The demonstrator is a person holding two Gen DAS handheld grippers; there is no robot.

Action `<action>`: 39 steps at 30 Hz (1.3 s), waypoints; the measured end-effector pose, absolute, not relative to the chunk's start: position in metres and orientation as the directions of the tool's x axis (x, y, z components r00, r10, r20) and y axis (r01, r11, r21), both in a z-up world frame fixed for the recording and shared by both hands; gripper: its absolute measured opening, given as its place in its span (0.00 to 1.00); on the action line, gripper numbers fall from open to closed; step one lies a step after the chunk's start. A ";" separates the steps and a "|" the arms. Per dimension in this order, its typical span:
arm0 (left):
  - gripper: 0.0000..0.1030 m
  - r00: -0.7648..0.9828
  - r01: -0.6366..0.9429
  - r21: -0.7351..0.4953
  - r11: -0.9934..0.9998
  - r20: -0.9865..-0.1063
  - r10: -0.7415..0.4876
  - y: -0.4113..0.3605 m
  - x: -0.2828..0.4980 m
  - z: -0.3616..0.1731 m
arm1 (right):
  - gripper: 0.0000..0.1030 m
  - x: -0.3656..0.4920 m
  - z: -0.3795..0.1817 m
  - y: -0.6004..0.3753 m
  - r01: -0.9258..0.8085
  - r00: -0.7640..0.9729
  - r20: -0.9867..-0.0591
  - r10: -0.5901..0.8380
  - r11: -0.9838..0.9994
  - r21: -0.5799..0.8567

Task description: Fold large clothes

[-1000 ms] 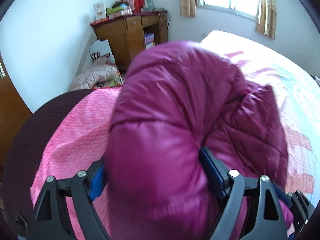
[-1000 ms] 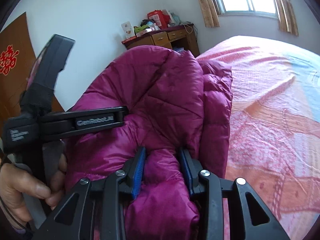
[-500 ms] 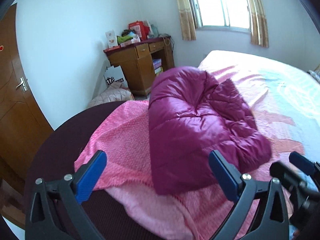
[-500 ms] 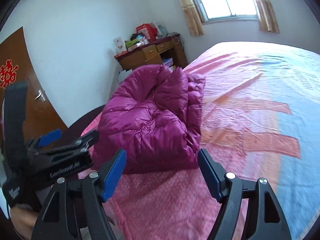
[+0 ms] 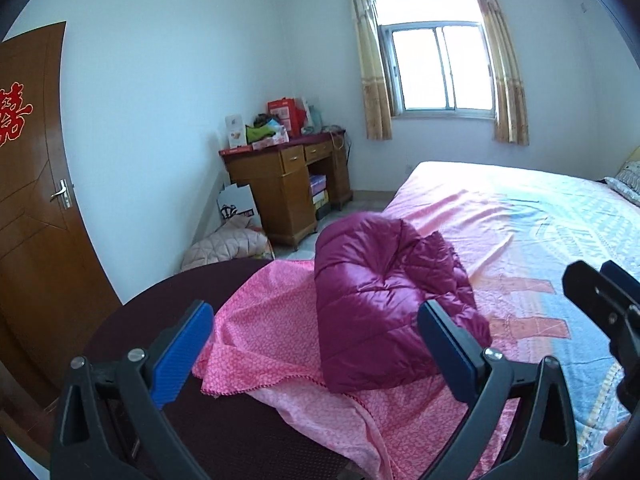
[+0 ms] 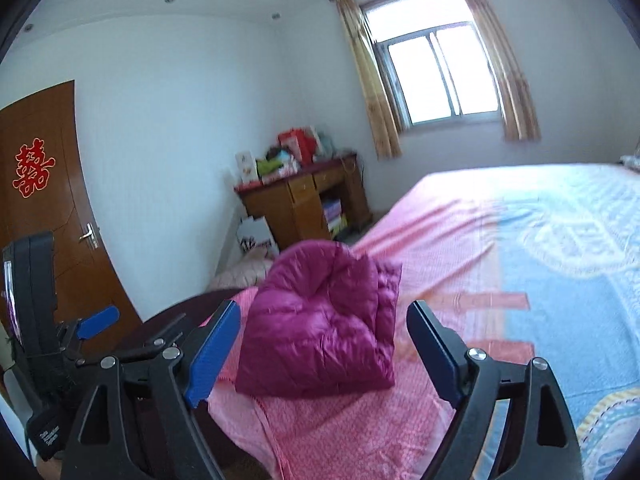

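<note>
A magenta puffer jacket (image 5: 384, 304) lies folded in a bundle on the near corner of the bed (image 5: 540, 240), on the pink part of the bedspread. It also shows in the right wrist view (image 6: 320, 320). My left gripper (image 5: 316, 356) is open and empty, held back above the bed's corner, apart from the jacket. My right gripper (image 6: 324, 356) is open and empty too, likewise short of the jacket. The left gripper shows at the left of the right wrist view (image 6: 96, 320).
A wooden desk (image 5: 288, 184) piled with boxes stands against the far wall by the window (image 5: 440, 68). A pale quilted garment (image 5: 228, 244) lies on the floor. A wooden door (image 5: 36, 208) is at left. The dark round bed end (image 5: 168, 312) lies under the spread.
Both grippers were shut on the jacket a second ago. They have opened, let it go on the bed, and drawn back and up.
</note>
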State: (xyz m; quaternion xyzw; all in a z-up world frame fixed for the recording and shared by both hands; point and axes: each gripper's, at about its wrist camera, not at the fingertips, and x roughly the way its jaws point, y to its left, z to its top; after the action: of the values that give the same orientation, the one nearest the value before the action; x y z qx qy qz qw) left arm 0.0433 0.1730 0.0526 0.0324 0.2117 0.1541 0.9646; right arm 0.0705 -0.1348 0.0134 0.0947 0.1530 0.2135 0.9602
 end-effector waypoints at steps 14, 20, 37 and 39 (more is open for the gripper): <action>1.00 0.861 -0.285 0.110 0.952 -0.407 0.305 0.166 0.040 0.051 | 0.83 0.072 0.013 -0.147 -0.334 0.884 -0.240 0.401 0.901 0.277; 1.00 0.857 -0.292 0.107 0.950 -0.411 0.310 0.168 0.040 0.050 | 0.83 0.070 0.013 -0.146 -0.339 0.882 -0.241 0.405 0.901 0.272; 1.00 0.849 -0.324 0.122 0.938 -0.400 0.345 0.172 0.041 0.050 | 0.84 0.070 0.010 -0.147 -0.337 0.881 -0.248 0.404 0.902 0.272; 1.00 0.841 -0.351 0.136 0.926 -0.389 0.376 0.172 0.041 0.050 | 0.84 0.069 0.010 -0.146 -0.334 0.882 -0.247 0.401 0.903 0.272</action>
State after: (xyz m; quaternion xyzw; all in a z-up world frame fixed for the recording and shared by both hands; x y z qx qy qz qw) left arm 0.0412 0.1724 0.0499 0.0299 0.2088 0.1894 0.9590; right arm 0.0693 -0.1464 0.0096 0.1112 0.1501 0.1907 0.9637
